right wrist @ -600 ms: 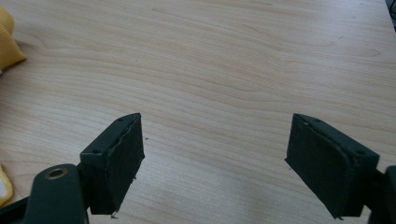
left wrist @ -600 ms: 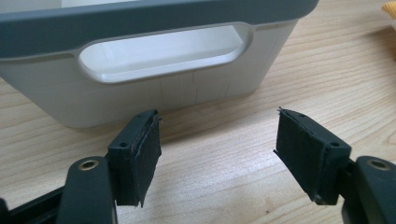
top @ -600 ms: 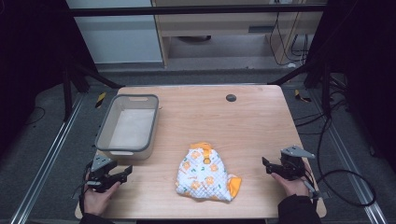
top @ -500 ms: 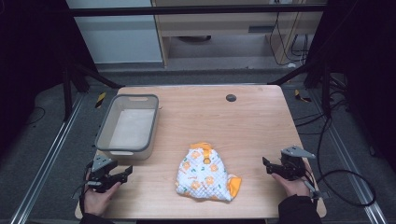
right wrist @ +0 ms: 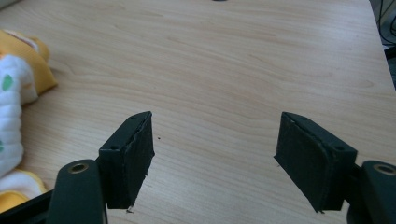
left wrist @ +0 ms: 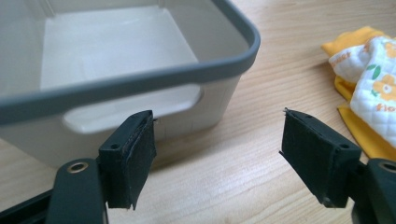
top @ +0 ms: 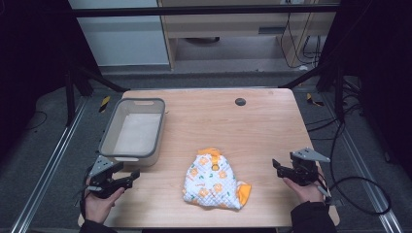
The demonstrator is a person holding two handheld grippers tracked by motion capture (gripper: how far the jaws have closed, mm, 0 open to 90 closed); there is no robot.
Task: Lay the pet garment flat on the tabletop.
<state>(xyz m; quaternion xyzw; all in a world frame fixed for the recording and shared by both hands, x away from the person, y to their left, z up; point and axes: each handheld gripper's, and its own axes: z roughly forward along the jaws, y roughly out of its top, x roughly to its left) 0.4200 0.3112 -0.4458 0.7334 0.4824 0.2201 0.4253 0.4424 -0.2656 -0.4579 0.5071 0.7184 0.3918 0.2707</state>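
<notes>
The left gripper (top: 127,175) is being held with its jaws spread wide and nothing between them, and the right gripper (top: 278,166) is being held the same way, empty over bare wood. Just ahead of the left gripper, the near wall of a grey-rimmed bin (left wrist: 140,88) is being faced; off to its right, the folded white and orange patterned cloth (left wrist: 369,84) is lying flat. From the right gripper, that cloth (right wrist: 14,102) is being seen to its left, well short of the jaws. Judging by this, the opening step is in hand: the cloth is being flanked but not yet touched. The next move is likely to call for both grippers to be brought inward to the cloth's edges and closed on them. Beneath everything, a light wooden table (top: 272,121) is being used, with a dark frame (top: 204,9), cables and cabinets beyond.
</notes>
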